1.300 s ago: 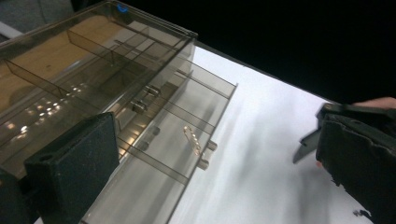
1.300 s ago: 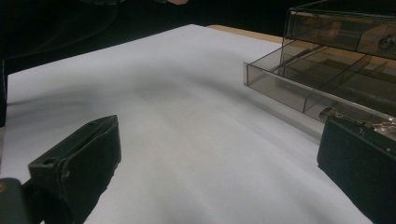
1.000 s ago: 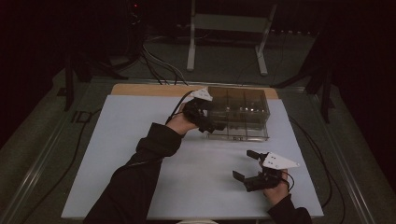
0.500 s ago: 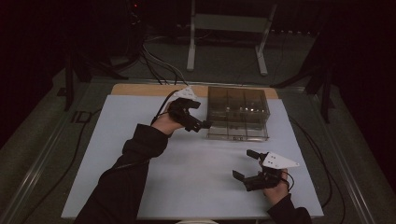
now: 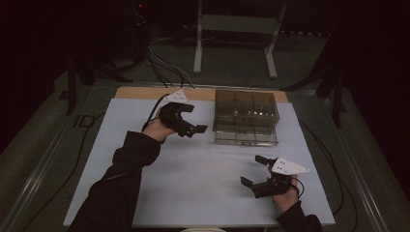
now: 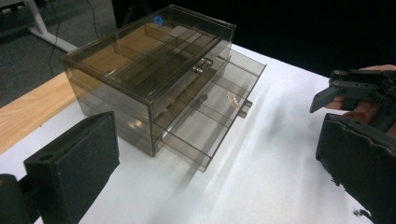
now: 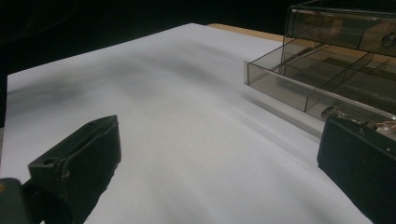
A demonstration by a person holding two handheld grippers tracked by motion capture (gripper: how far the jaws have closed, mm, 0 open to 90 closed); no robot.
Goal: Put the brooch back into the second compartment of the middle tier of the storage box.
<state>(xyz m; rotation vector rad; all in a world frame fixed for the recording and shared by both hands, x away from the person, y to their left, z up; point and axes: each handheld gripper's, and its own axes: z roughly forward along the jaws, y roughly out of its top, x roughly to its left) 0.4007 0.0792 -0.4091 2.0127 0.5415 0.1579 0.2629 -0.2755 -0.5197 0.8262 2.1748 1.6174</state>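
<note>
The clear drawer box [image 5: 246,117] sits at the far middle of the white table [image 5: 193,179], at about 1 o'clock from the table's centre, and its lower drawer [image 6: 212,112] is pulled partway out toward the person. The left gripper [image 5: 186,120] hangs just to the box's 9 o'clock side, jaws spread wide and holding nothing, not touching the box. The right gripper [image 5: 261,173] rests low near the front edge, at about 5 o'clock from the centre, also wide open and empty, its view looking across bare table to the open drawer's front wall [image 7: 285,93]. The step in hand looks like working that open drawer, so the sound approach would be to bring one jaw pair squarely onto the small metal handle [image 6: 235,102] at the drawer's front, close gently on it, and move along the drawer's own line, since a sideways pull could skew it or drag the light box. Bracing the box top with the other gripper may help. There is broad open table at 6 and 7 o'clock of the box; the wooden strip [image 5: 140,93] and the back edge lie close behind it, leaving little room there.
</note>
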